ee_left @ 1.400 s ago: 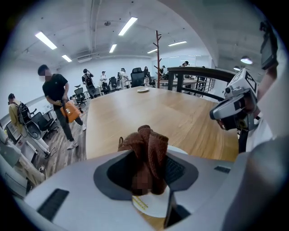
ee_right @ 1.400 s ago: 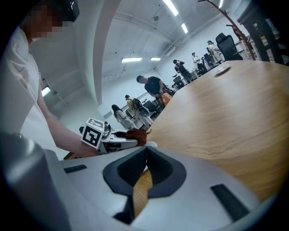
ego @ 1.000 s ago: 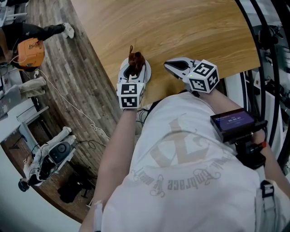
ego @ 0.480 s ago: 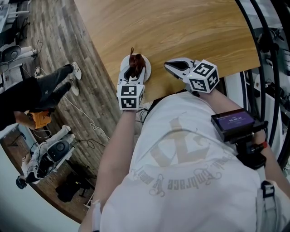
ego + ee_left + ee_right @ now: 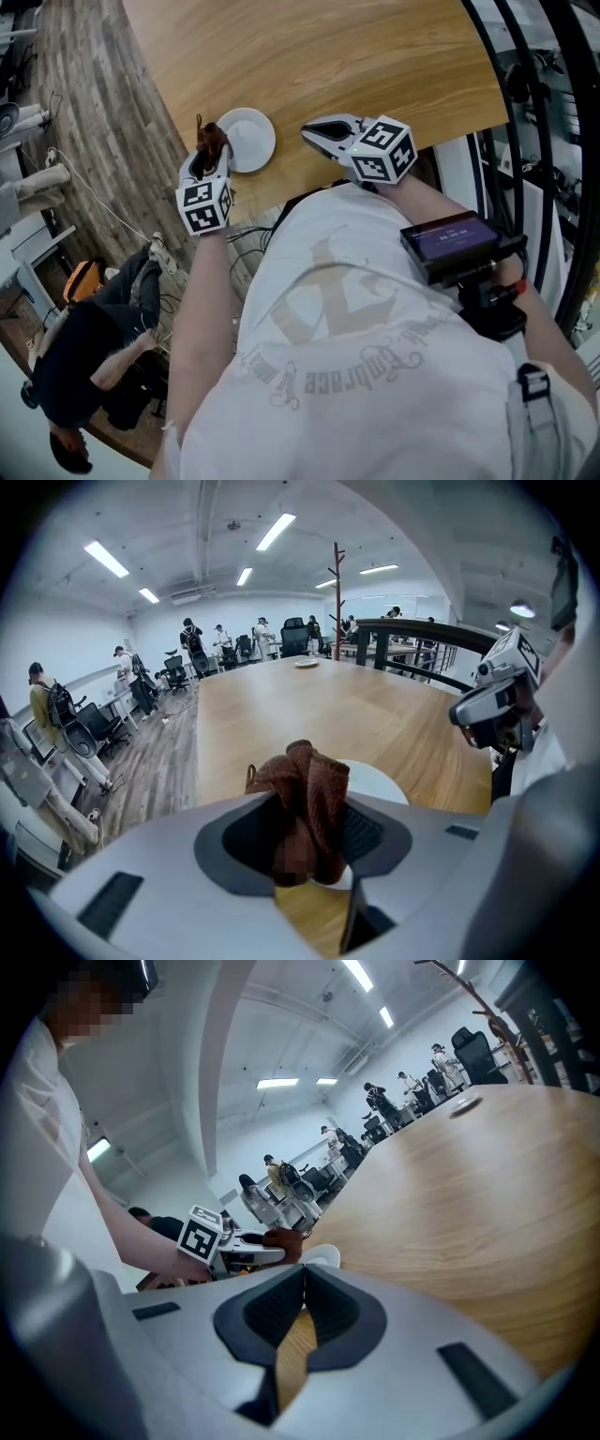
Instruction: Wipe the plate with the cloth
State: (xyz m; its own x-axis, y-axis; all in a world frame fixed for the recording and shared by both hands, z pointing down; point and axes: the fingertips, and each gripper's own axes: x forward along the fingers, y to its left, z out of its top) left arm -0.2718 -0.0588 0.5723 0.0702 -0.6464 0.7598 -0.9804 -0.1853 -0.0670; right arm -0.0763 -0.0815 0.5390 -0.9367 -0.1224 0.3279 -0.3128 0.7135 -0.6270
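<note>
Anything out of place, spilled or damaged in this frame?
Nothing spilled or broken. The white plate lies flat and whole, though close to the table's curved edge, the only mild risk. The left gripper clamps the bunched brown cloth by the plate's rim. The right gripper is shut and empty.

A brown cloth, bunched upright, is clamped in the left gripper beside a round white plate laid flat.

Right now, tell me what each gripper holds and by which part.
Left gripper clamps the brown cloth at its bunched lower part, top sticking out. Right gripper: shut, empty.
</note>
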